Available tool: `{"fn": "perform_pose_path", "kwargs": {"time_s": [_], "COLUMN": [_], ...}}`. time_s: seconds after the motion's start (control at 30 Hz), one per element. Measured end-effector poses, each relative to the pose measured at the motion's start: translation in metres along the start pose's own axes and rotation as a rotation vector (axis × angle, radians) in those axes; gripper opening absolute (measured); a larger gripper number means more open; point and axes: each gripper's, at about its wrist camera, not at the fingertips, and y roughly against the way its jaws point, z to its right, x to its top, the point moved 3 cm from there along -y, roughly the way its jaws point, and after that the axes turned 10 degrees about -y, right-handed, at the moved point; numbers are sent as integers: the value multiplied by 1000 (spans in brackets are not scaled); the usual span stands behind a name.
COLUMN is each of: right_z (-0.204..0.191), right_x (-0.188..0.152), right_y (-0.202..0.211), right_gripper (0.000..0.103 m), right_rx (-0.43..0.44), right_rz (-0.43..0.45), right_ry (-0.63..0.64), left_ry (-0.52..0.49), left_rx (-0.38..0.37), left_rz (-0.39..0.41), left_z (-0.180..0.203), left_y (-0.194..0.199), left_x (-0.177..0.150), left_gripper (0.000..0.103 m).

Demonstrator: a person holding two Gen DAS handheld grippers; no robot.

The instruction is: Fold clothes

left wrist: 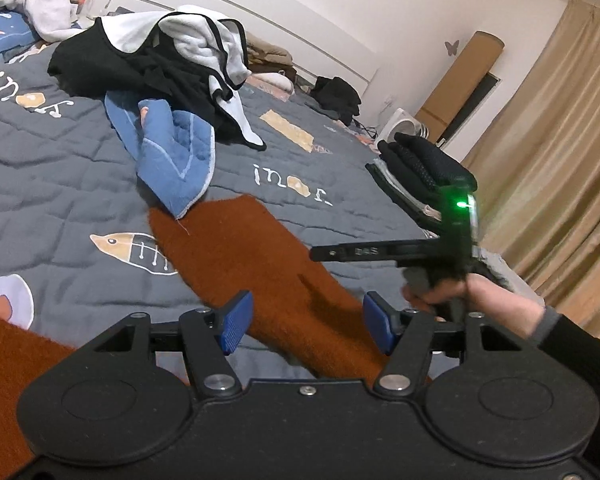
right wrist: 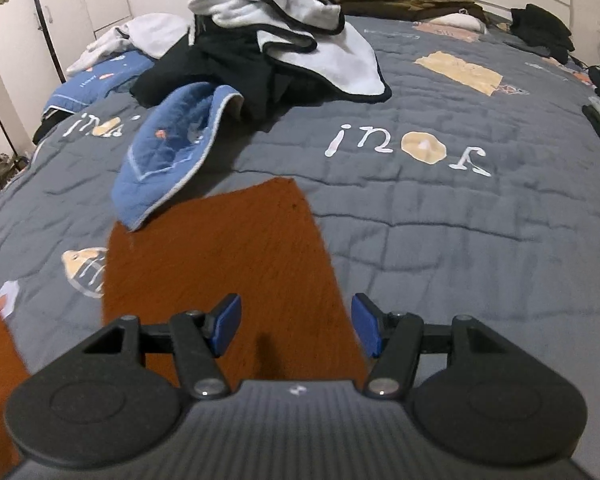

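1. Sweater (right wrist: pixel 220 264), rust-orange and fuzzy, lies flat on the bed; in the right wrist view one sleeve-like strip runs from 6 o'clock up toward the centre, and more of it shows at the 8 o'clock edge.
2. Quilt (right wrist: pixel 440 232), grey with fish and letter prints, covers the bed under everything.
3. Clothes pile (right wrist: pixel 268 40), black and white pieces heaped together, sits at 12 o'clock beyond the sweater.
4. Blue cloth (right wrist: pixel 168 152), quilted, lies at 10 o'clock, its lower edge overlapping the sweater's far corner.
5. Folded stack (left wrist: pixel 416 168) of dark items sits at 3 o'clock in the left wrist view, near the bed edge.
6. Left gripper (left wrist: pixel 308 324) hangs over the sweater with its blue pads spread wide, nothing between them.
7. Right gripper (right wrist: pixel 296 328) is likewise spread wide above the sweater, holding nothing.
8. Hand (left wrist: pixel 452 292) at 4 o'clock in the left wrist view grasps the right gripper's handle, where a green light glows.
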Motion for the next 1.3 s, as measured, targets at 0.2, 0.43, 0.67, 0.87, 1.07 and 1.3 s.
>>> {"fn": "perform_pose_path", "kwargs": {"time_s": [0.2, 0.43, 0.67, 0.87, 1.07, 1.3], "right_z": [-1, -10, -25, -6, 60, 134], "right_x": [18, 21, 19, 37, 48, 8], "right_y": [-38, -73, -58, 28, 158, 280], "right_gripper": [61, 65, 9, 8, 8, 8], "right_rx": [-30, -22, 49, 57, -1, -99], "right_rz": [-8, -74, -60, 136, 365, 529], "right_ry": [44, 43, 2, -67, -187, -320], "left_ry": [30, 48, 41, -4, -138, -328], "left_rx": [11, 4, 1, 8, -8, -124], "left_rz": [10, 17, 10, -37, -150, -251], "left_z": [-10, -14, -13, -9, 10, 59], "left_y": [-3, -2, -2, -9, -38, -66], "left_x": [4, 7, 7, 0, -19, -49], "left_gripper": [60, 60, 60, 60, 61, 68]}}
